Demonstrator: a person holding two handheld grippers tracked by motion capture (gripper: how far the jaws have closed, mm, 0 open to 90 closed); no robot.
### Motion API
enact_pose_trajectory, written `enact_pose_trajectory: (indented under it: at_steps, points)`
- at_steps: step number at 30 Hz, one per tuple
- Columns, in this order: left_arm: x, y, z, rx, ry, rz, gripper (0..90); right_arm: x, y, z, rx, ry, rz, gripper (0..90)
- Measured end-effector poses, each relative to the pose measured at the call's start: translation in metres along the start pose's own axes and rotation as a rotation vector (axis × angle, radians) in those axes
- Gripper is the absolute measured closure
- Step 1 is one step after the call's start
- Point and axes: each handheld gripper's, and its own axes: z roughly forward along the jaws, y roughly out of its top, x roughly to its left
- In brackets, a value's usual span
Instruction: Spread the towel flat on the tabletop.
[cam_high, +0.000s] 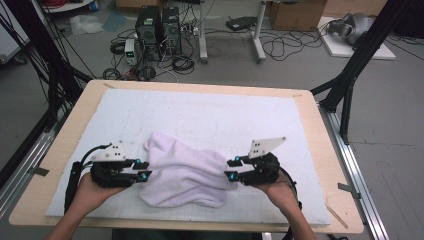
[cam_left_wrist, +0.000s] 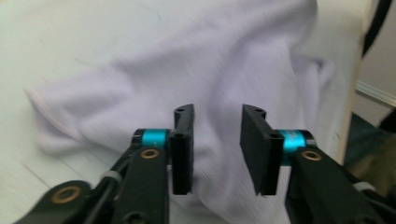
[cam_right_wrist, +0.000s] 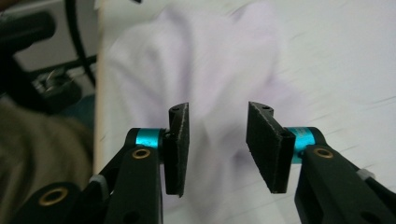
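- The pale lilac cloth (cam_high: 184, 172) lies in a loose, rumpled heap on the near half of the white mat (cam_high: 210, 115), roughly centred left to right, with a folded hump toward its far left and a rounded edge toward the near side.
- I read the step in hand as letting go of the cloth at both sides and getting ready for a fresh hold, so I want the fabric to lie flat and quiet first.
- My left gripper (cam_high: 145, 170) sits at the cloth's left edge with its jaws apart; in the left gripper view (cam_left_wrist: 217, 149) the fabric lies beyond and below the pads, and nothing is pinched between them.
- My right gripper (cam_high: 231, 169) sits at the cloth's right edge, jaws likewise apart; the right gripper view (cam_right_wrist: 219, 147) shows cloth behind the gap, blurred, with the pads not pressing on it.
- To do this well I would keep both jaws spread while clear of the heap, so no fold snags on a pad.
- For the next hold I would pick a single edge or corner rather than a bunched layer; the hump at the far left looks doubled over, so I judge it a poor place to grab.
- I would come in low and level along the mat, both sides matched, to keep the cloth from skewing.
- The wooden table (cam_high: 65, 145) edge lies near my hands, so I would work toward the far side, not the near one.
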Motion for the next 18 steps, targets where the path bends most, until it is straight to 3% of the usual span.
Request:
enact_pose_trajectory:
  at_steps: [3, 5, 7, 9, 10, 11, 13, 15, 17, 18]
  points:
    - [0.016, 0.013, 0.009, -0.023, 0.025, -0.014, 60.2, -0.022, 0.008, 0.006, 0.004, -0.048, 0.024, 57.7]
    - [0.027, 0.018, 0.02, -0.013, 0.051, -0.023, 58.4, -0.035, 0.009, 0.015, 0.009, -0.067, 0.05, 56.4]
    - [0.036, 0.019, 0.034, 0.002, 0.055, -0.033, 56.0, -0.045, 0.006, 0.028, 0.023, -0.056, 0.083, 52.4]
    - [0.045, 0.016, 0.049, 0.055, 0.08, -0.05, 50.4, -0.051, 0.001, 0.044, 0.072, -0.041, 0.106, 48.2]
    - [0.049, 0.013, 0.057, 0.095, 0.081, -0.063, 46.5, -0.056, -0.003, 0.057, 0.111, -0.006, 0.132, 46.6]
    - [0.053, 0.01, 0.064, 0.139, 0.089, -0.073, 46.5, -0.056, -0.003, 0.057, 0.111, -0.006, 0.132, 46.6]
    - [0.058, 0.003, 0.075, 0.189, 0.08, -0.092, 45.2, -0.06, -0.01, 0.069, 0.171, 0.002, 0.141, 46.6]
    - [0.06, -0.003, 0.082, 0.22, 0.04, -0.103, 53.0, -0.064, -0.015, 0.077, 0.194, 0.032, 0.166, 54.9]
    - [0.058, -0.007, 0.088, 0.252, 0.009, -0.088, 71.0, -0.064, -0.016, 0.082, 0.211, 0.06, 0.161, 71.7]
    - [0.056, -0.007, 0.09, 0.249, 0.029, -0.076, 75.5, -0.064, -0.016, 0.082, 0.209, 0.07, 0.153, 77.9]
